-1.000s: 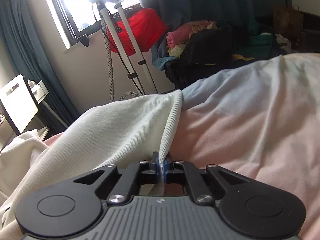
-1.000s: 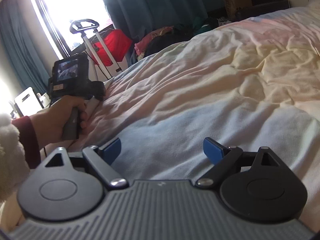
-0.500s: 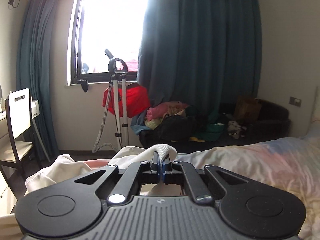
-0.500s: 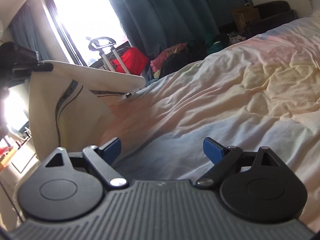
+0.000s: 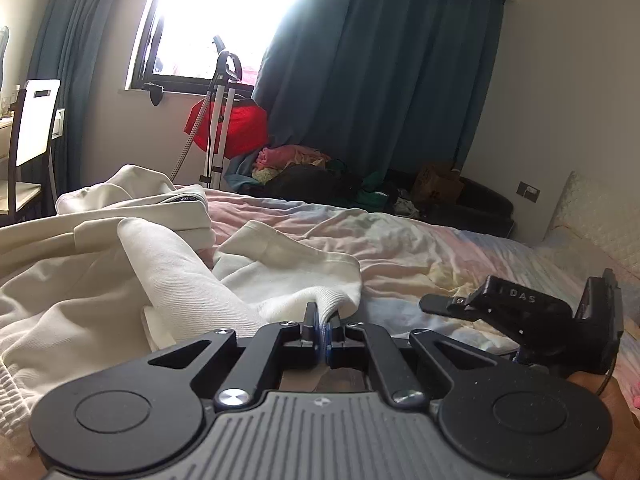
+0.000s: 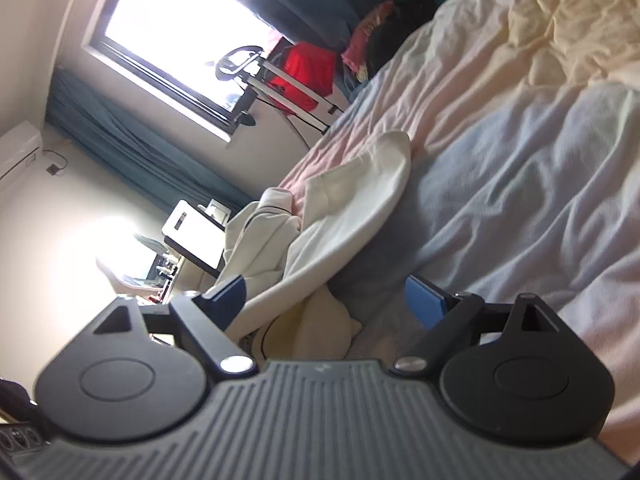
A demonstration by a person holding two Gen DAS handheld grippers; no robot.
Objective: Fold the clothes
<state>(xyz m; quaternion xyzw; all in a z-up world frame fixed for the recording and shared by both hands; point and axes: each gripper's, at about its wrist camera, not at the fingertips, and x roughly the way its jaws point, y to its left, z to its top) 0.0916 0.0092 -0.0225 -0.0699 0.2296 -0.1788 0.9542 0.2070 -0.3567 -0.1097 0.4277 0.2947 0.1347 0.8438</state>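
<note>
Rumpled bed (image 5: 420, 248), teal curtains (image 5: 372, 68), bright window (image 5: 224, 12)

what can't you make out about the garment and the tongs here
- Garment: the left wrist view cuts off its left and lower parts, so its type is unclear.
- Left tongs: shut on a garment edge; the cloth hides which part.
- Right tongs: just closing, still open; the blurred right wrist view does not show whether the pads touch the cloth between them.
</note>
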